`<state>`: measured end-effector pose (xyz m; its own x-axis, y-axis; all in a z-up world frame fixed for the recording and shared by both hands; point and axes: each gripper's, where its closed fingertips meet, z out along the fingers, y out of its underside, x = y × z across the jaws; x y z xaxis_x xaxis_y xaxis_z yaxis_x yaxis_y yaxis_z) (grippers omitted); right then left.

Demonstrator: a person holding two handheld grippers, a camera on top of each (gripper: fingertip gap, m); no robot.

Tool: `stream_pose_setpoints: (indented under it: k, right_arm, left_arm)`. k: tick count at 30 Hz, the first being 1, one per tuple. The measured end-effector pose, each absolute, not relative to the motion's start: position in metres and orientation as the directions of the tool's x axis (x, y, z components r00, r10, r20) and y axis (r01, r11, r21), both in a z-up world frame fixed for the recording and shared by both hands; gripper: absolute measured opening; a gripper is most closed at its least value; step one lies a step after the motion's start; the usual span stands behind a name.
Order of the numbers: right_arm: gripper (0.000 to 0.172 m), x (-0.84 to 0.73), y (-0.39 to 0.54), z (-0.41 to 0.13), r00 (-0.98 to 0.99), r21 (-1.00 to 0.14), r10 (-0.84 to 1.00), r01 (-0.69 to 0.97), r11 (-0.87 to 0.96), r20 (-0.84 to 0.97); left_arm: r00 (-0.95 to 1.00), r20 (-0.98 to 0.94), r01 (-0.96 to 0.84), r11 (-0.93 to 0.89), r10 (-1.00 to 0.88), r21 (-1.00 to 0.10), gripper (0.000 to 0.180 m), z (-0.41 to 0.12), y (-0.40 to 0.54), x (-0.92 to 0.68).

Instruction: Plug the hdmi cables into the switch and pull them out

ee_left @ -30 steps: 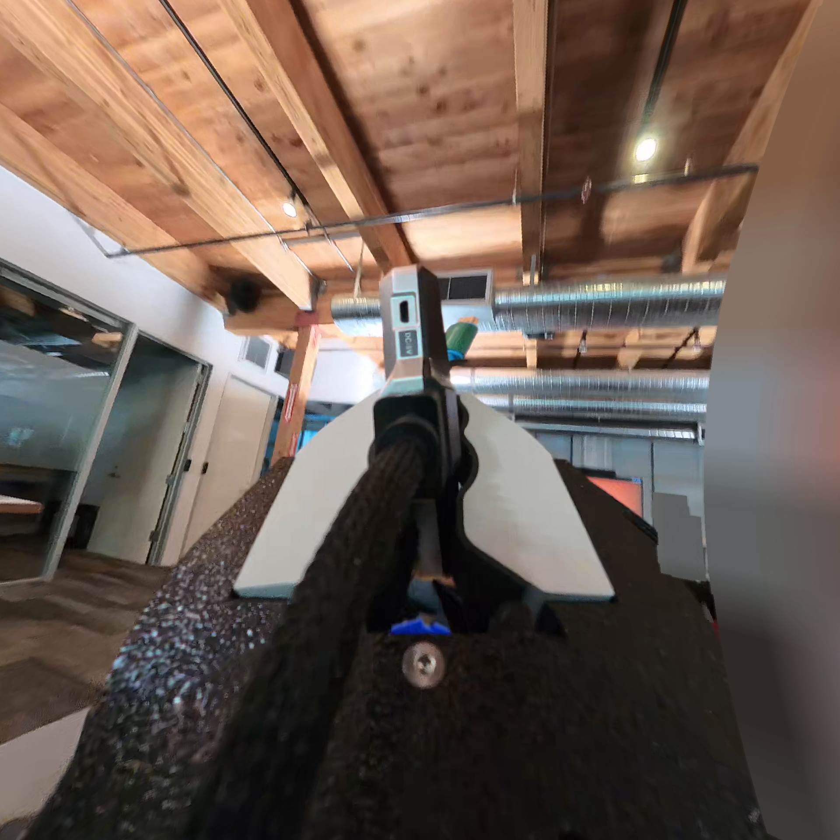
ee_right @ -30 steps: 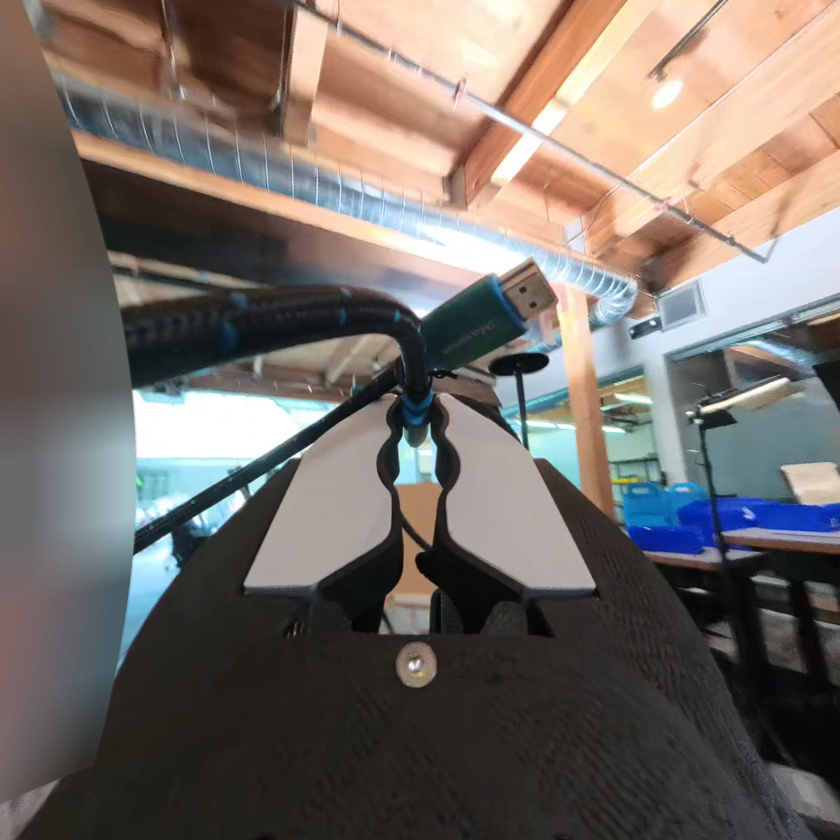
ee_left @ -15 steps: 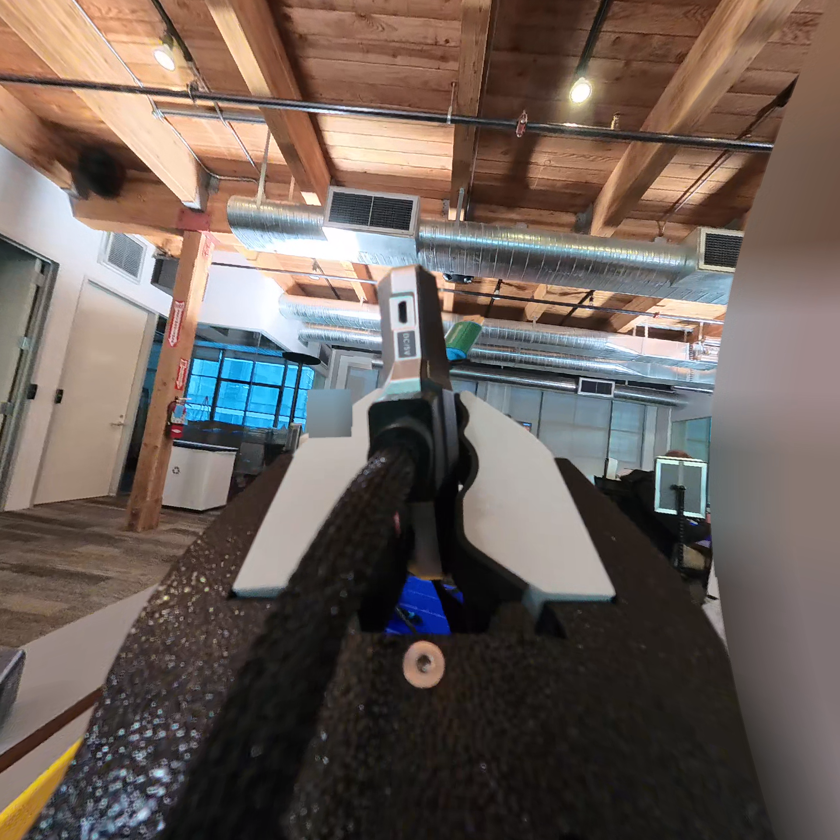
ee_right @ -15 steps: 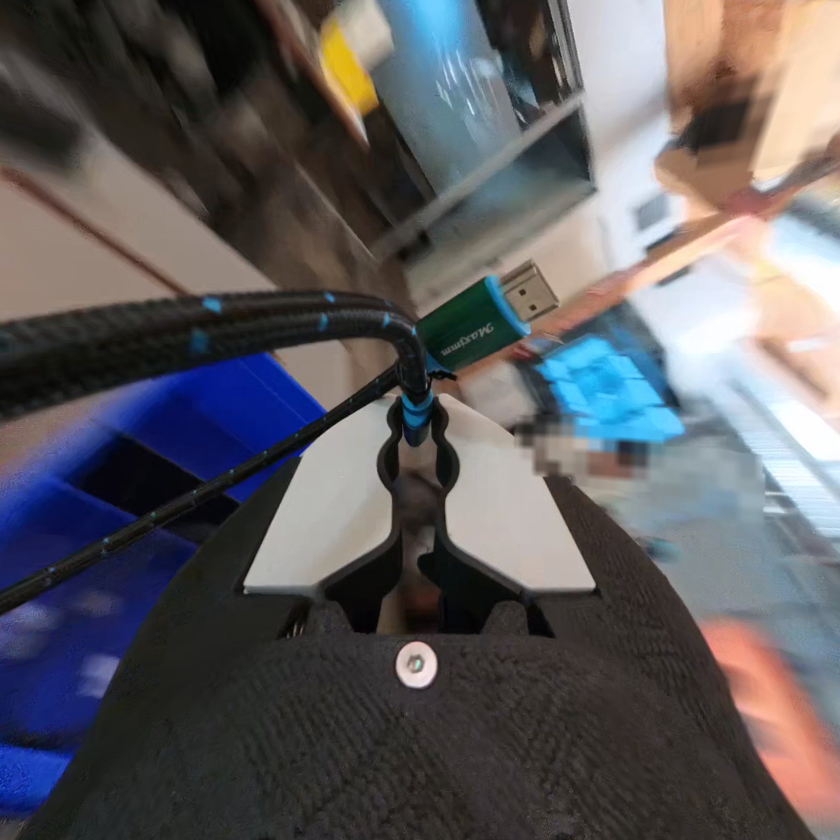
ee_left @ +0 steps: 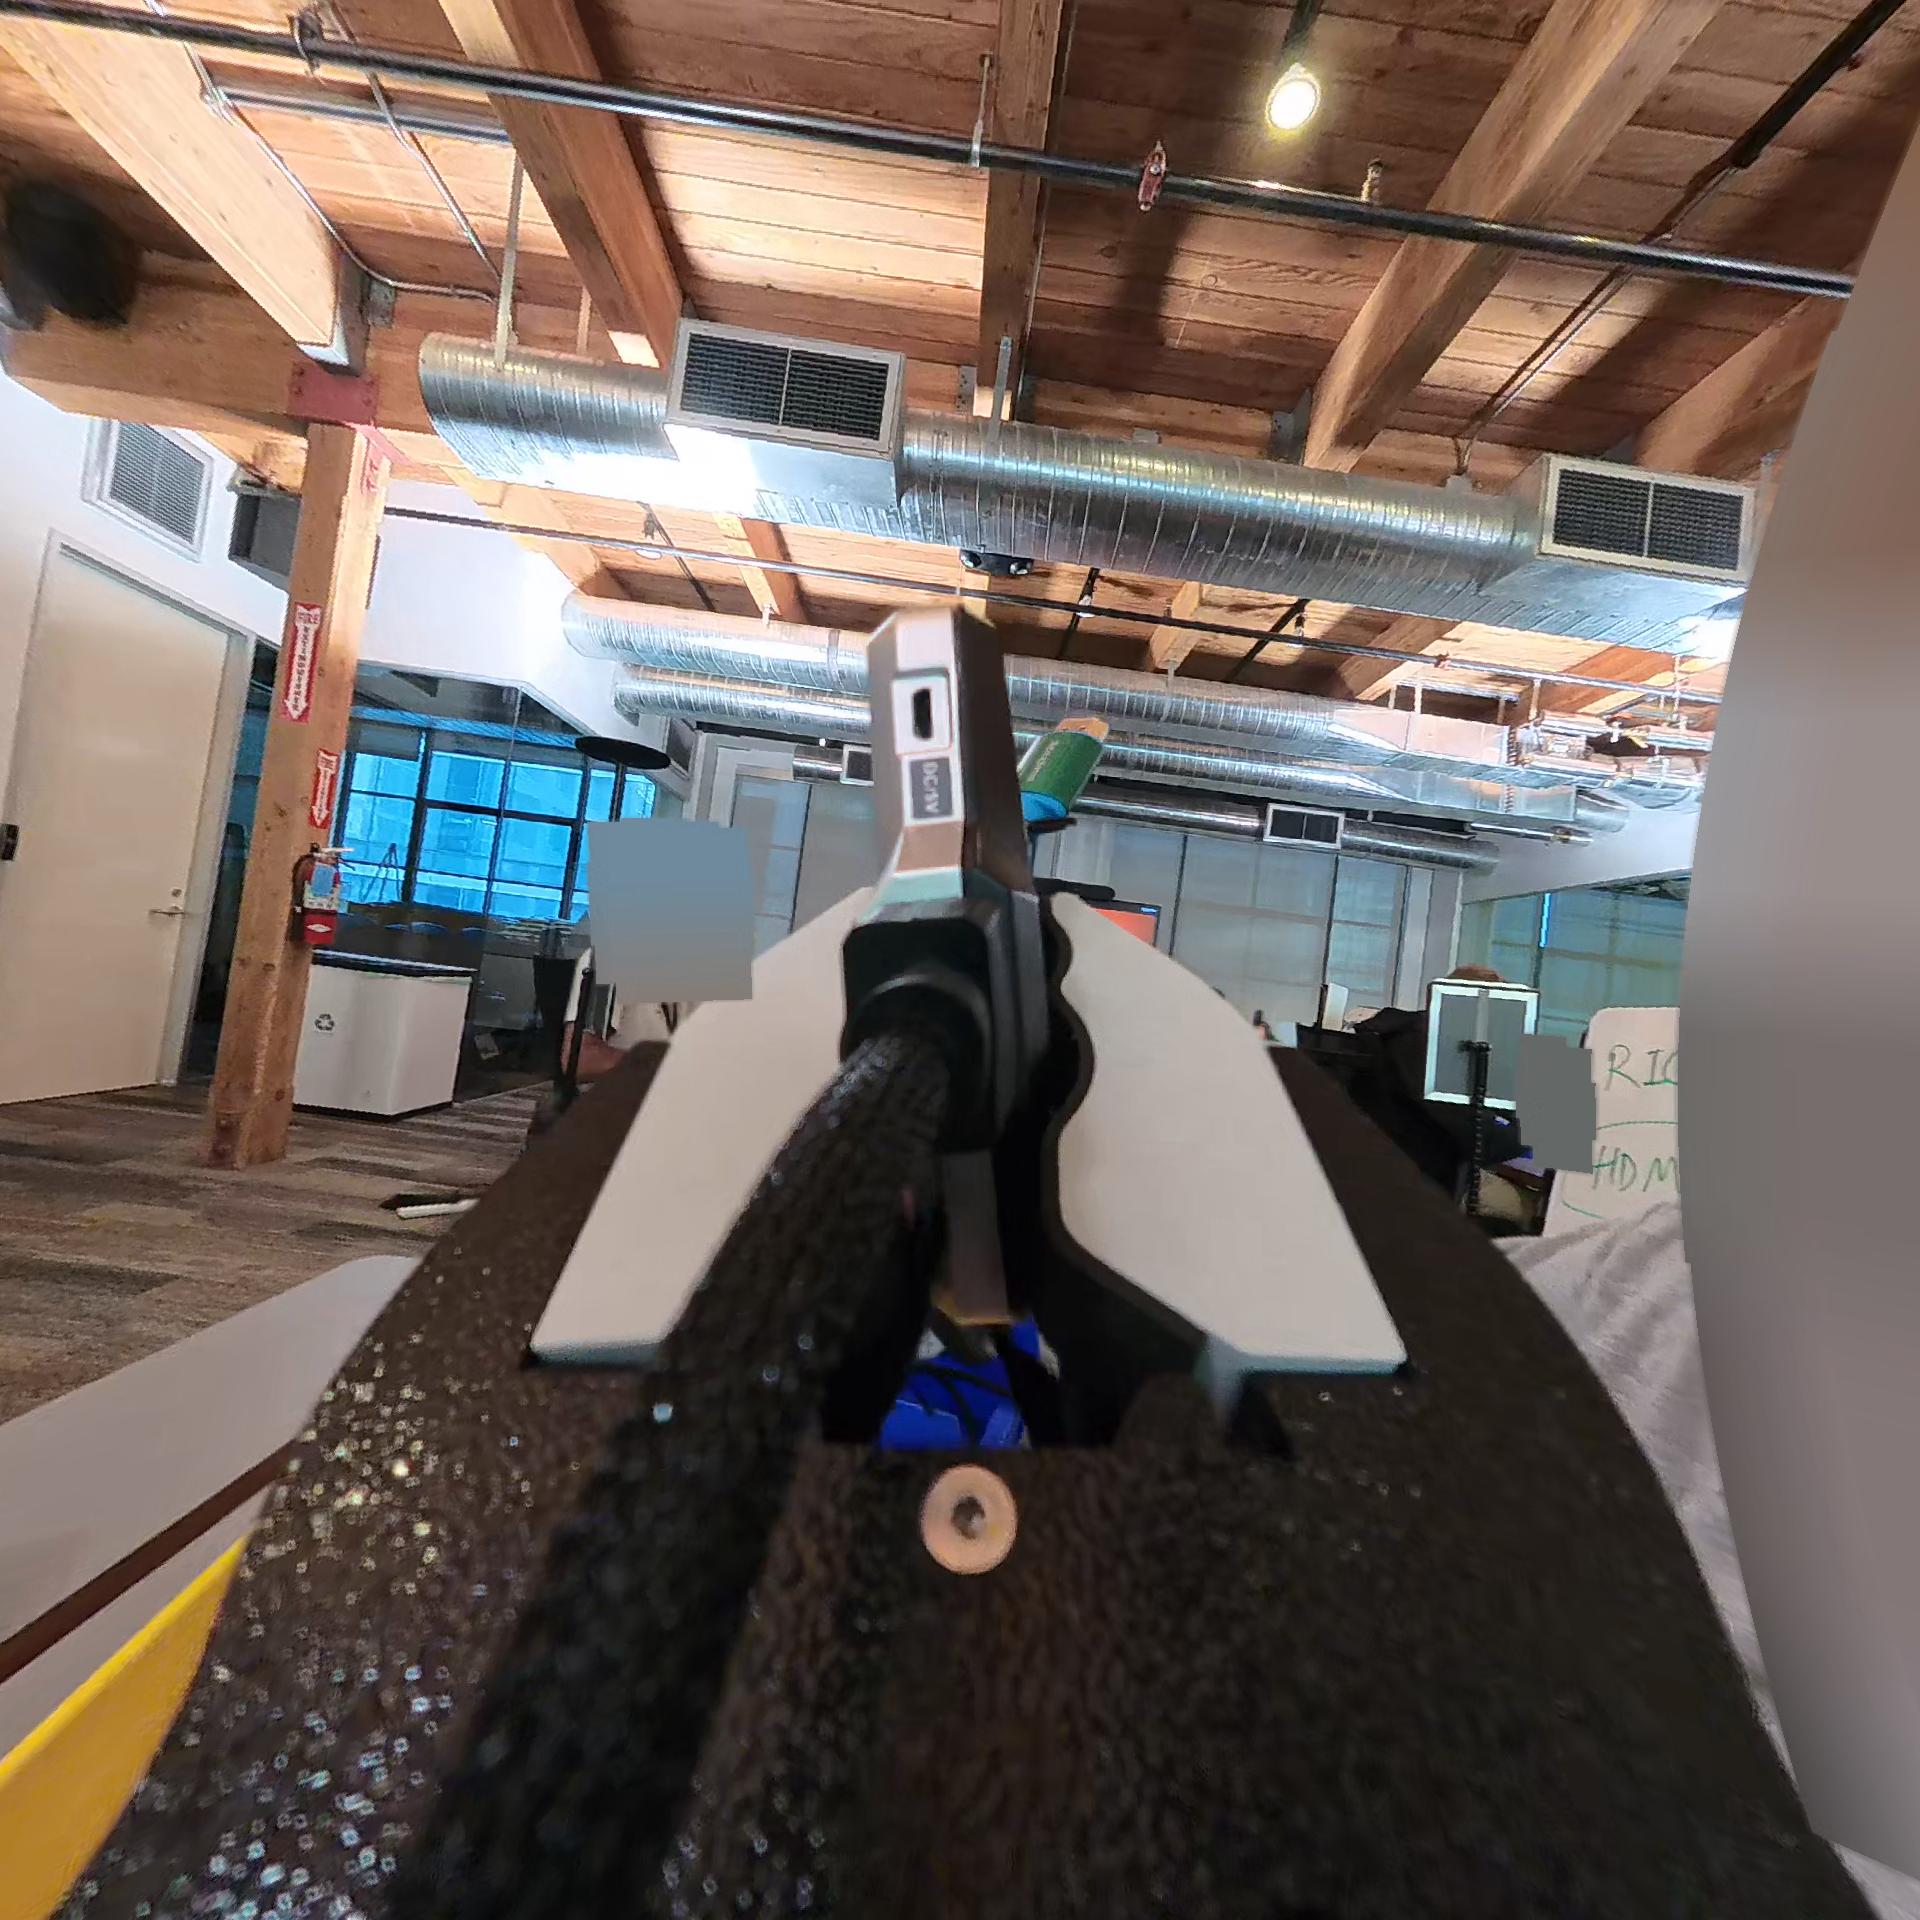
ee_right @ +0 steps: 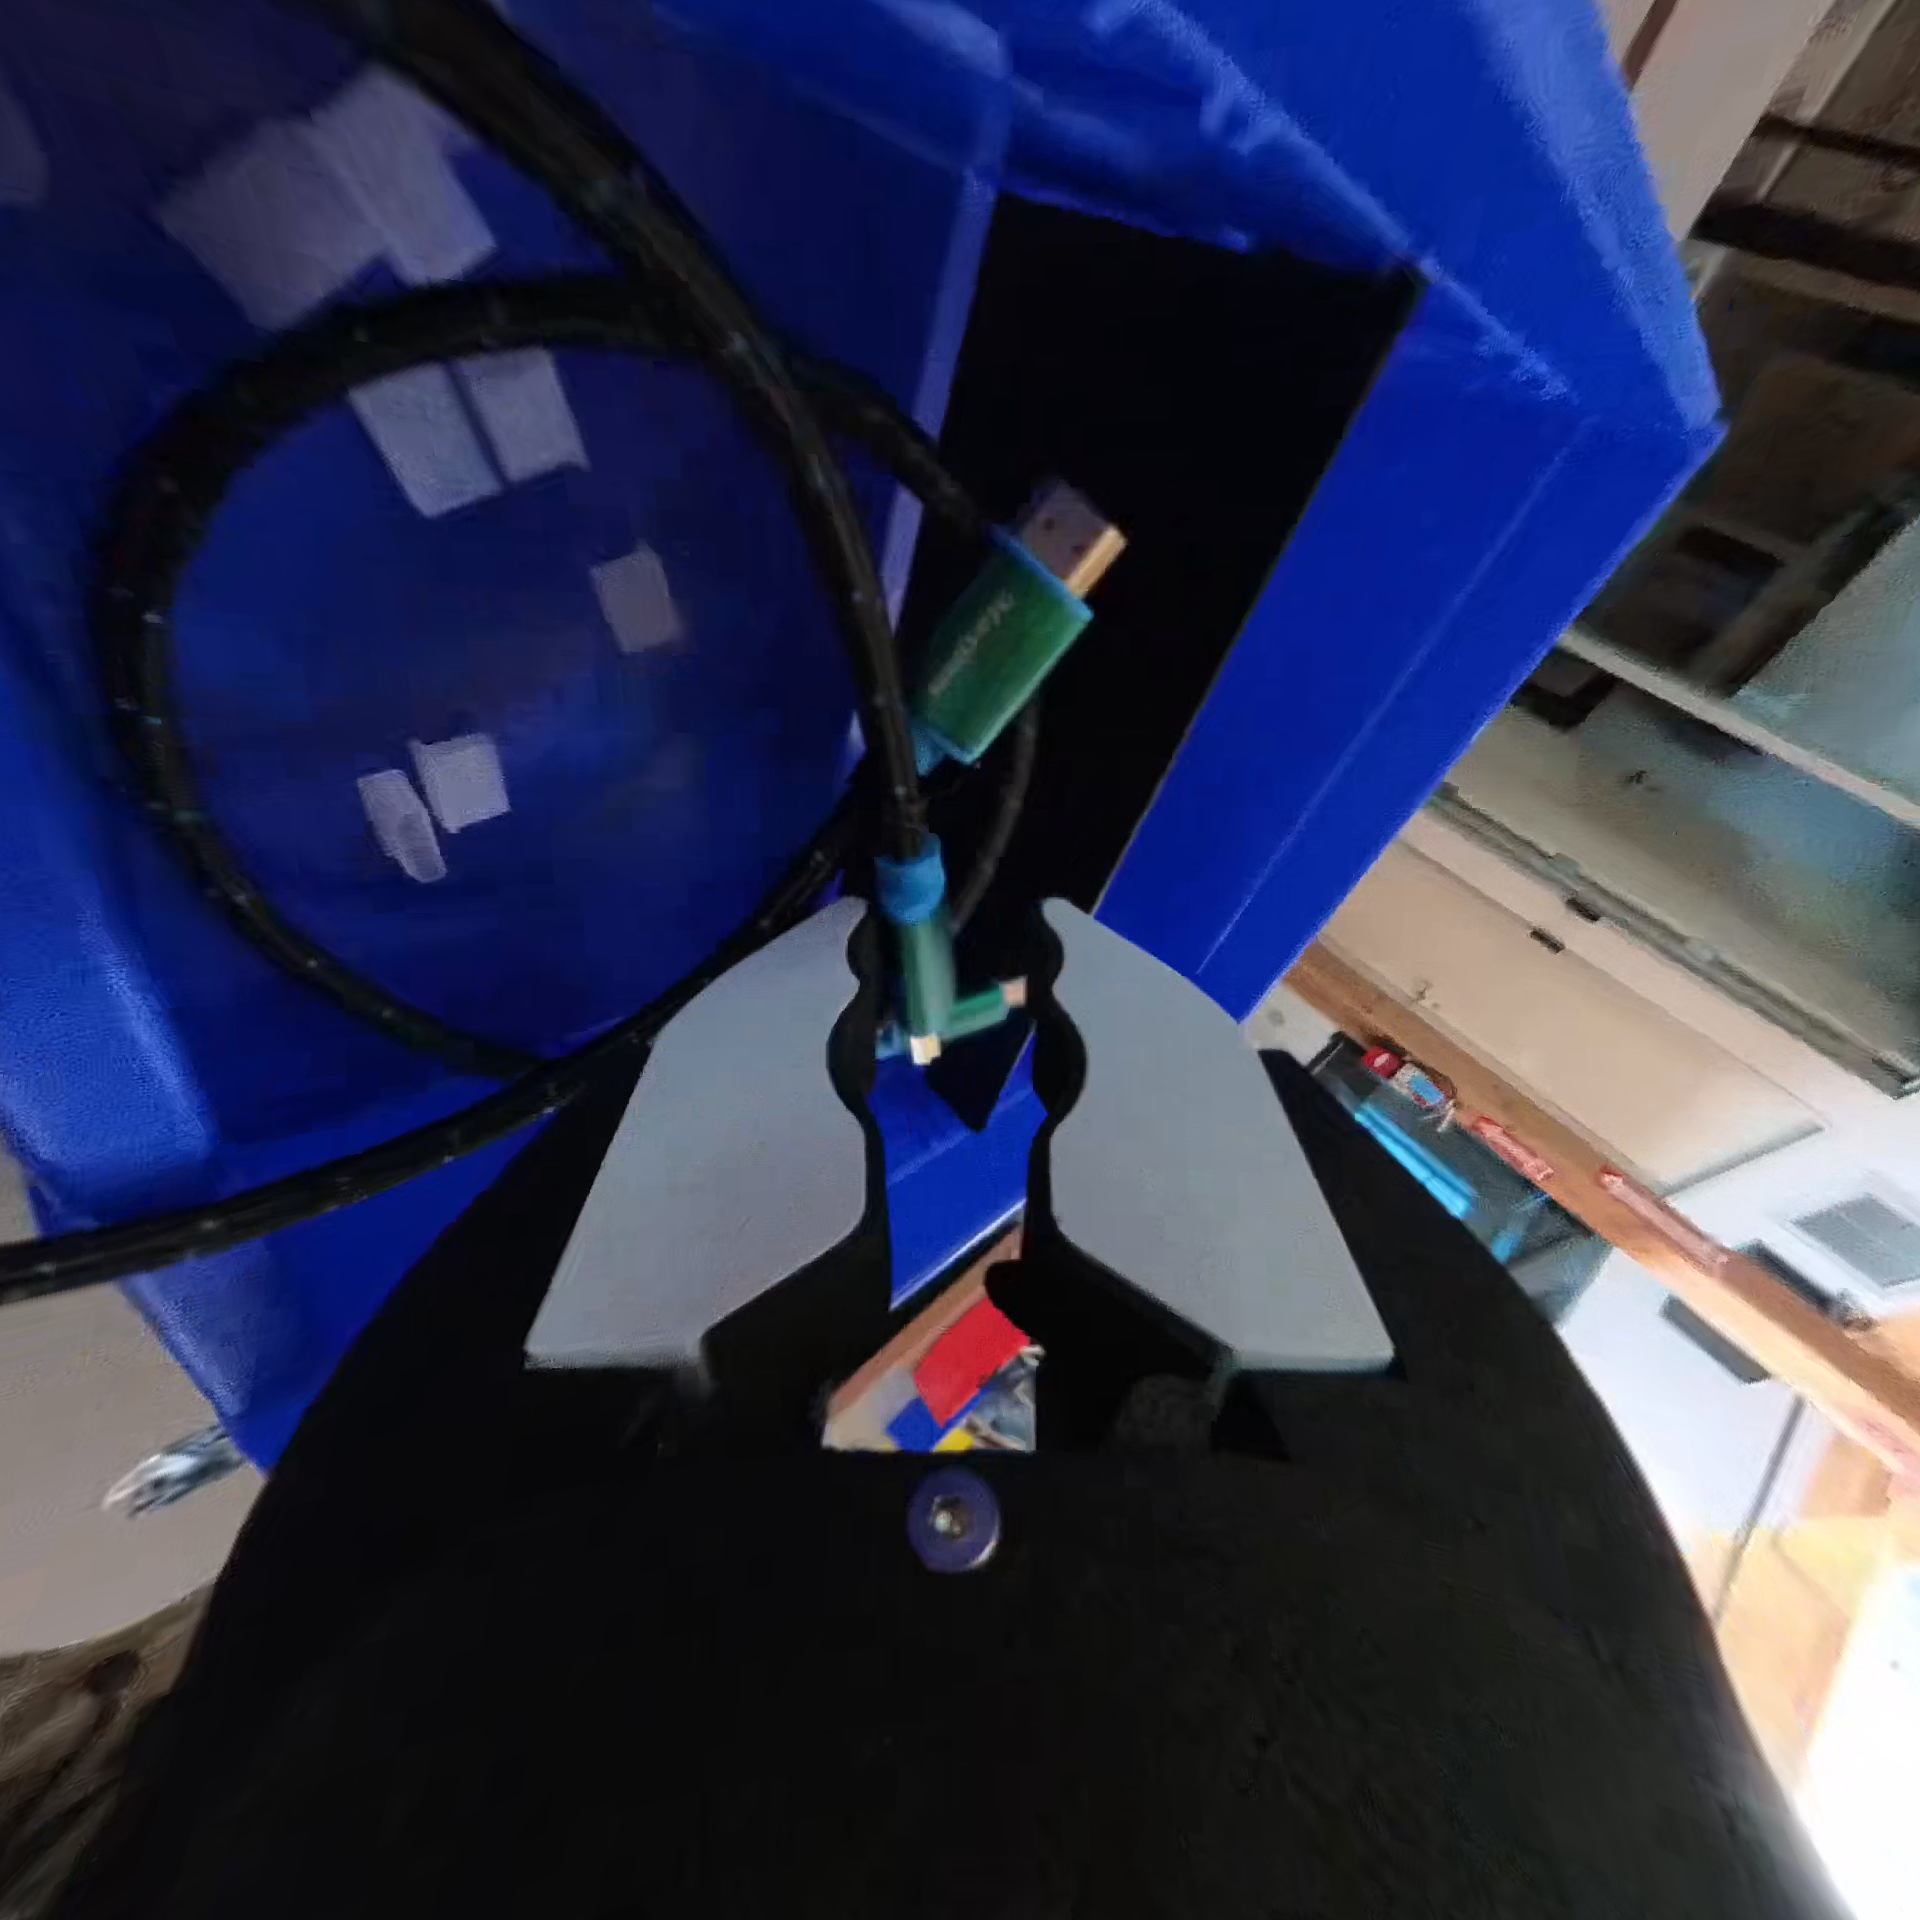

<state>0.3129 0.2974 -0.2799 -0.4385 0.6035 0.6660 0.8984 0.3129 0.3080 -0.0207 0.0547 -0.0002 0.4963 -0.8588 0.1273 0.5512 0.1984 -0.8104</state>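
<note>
Left gripper: jaws closed on a slim silver-grey adapter box with a small port on its narrow face; both white fingers press against the black plug body set into the box; a thick black braided cable runs from that plug back over the gripper body. Beyond the box, a green plug with a gold tip shows just to its right. Around it: wooden ceiling beams, silver ducts, a wooden post, a white bin.

Right gripper: jaws apart with a clear gap; a small green connector with a blue collar lies between the fingers, against the left one and clear of the right; not gripped. Above it, a larger green plug with a gold tip; the black braided cable loops in front of a blue bin.
</note>
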Motion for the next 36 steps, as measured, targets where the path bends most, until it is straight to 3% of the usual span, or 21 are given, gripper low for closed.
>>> stream_pose_setpoints:
  k: [3, 6, 8, 10, 11, 13, 15, 18, 21, 24, 28, 36]
  right_arm:
    - [0.055, 0.319, 0.310, -0.257, -0.222, 0.152, 0.687, 0.975, 0.162, 0.692]
    - [0.057, 0.329, 0.321, -0.220, 0.012, -0.014, 0.678, 1.000, -0.002, 0.735]
    - [0.057, 0.312, 0.315, -0.185, 0.217, -0.264, 0.642, 0.964, -0.024, 0.735]
    - [0.057, 0.262, 0.285, -0.139, 0.408, -0.621, 0.678, 0.779, 0.092, 0.612]
    - [0.056, 0.231, 0.257, -0.111, 0.441, -0.779, 0.742, 0.604, 0.171, 0.505]
    - [0.051, 0.185, 0.192, -0.056, 0.366, -0.938, 0.870, 0.228, 0.261, 0.331]
    - [0.050, 0.160, 0.146, -0.019, 0.295, -0.946, 0.900, 0.065, 0.318, 0.322]
    - [0.048, 0.127, 0.098, 0.007, 0.215, -0.888, 0.863, 0.067, 0.454, 0.458]
    - [0.049, 0.092, 0.058, 0.003, 0.031, -0.820, 0.830, 0.178, 0.544, 0.557]
    - [0.049, 0.065, 0.065, -0.028, -0.110, -0.669, 0.761, 0.409, 0.621, 0.639]
    - [0.048, 0.053, 0.071, -0.075, -0.290, -0.587, 0.825, 0.592, 0.553, 0.485]
    - [0.010, 0.043, 0.066, -0.095, -0.323, -0.614, 0.868, 0.615, 0.495, 0.377]
  left_arm:
    - [0.472, 0.142, 0.555, 0.169, -0.870, -0.814, 0.025, -0.003, 0.058, -0.018]
    - [0.464, 0.152, 0.554, 0.152, -0.873, -0.818, 0.025, -0.007, 0.062, -0.017]
    - [0.468, 0.162, 0.552, 0.144, -0.869, -0.822, 0.025, -0.011, 0.068, -0.017]
    - [0.472, 0.173, 0.543, 0.130, -0.865, -0.829, 0.025, -0.016, 0.074, -0.016]
    - [0.471, 0.177, 0.539, 0.123, -0.864, -0.833, 0.024, -0.018, 0.077, -0.015]
    - [0.466, 0.167, 0.516, 0.113, -0.869, -0.849, 0.024, -0.024, 0.081, -0.012]
    - [0.466, 0.130, 0.461, 0.115, -0.875, -0.880, 0.024, -0.032, 0.083, -0.005]
    - [0.508, 0.034, 0.331, 0.159, -0.861, -0.930, 0.024, -0.046, 0.087, 0.005]
    - [0.536, -0.115, 0.183, 0.248, -0.836, -0.951, 0.024, -0.058, 0.088, 0.016]
    - [0.484, -0.255, 0.070, 0.327, -0.837, -0.942, 0.024, -0.071, 0.080, 0.028]
    - [0.418, -0.324, 0.058, 0.381, -0.849, -0.923, 0.024, -0.073, 0.067, 0.036]
    - [0.436, -0.423, -0.091, 0.429, -0.795, -0.899, 0.026, -0.083, 0.067, 0.037]
